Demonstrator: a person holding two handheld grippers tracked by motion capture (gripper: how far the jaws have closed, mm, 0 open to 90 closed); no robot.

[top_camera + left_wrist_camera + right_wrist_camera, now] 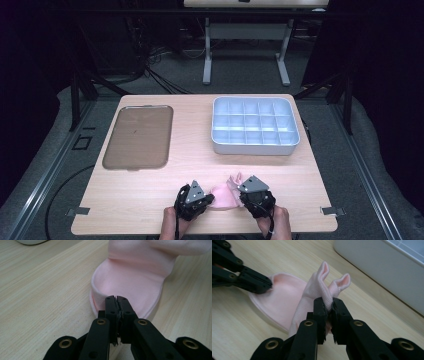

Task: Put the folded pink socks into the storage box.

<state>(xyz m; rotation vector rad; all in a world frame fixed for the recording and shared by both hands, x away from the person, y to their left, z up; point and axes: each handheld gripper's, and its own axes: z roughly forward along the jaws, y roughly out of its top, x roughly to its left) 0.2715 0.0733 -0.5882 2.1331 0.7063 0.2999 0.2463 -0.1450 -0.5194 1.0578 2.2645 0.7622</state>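
the left gripper (116, 298) has its fingers clamped on the hem of the pink cloth (224, 196), and the right gripper (327, 301) pinches a bunched fold, so the cloth spans between both fingers, low over the tabletop (150, 190), likely for folding.

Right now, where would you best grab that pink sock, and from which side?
By its edges, low from the near side. The sock lies limp on the table, so only raised folds offer purchase: the left gripper pinches the curved open rim, the right gripper a bunched fold.
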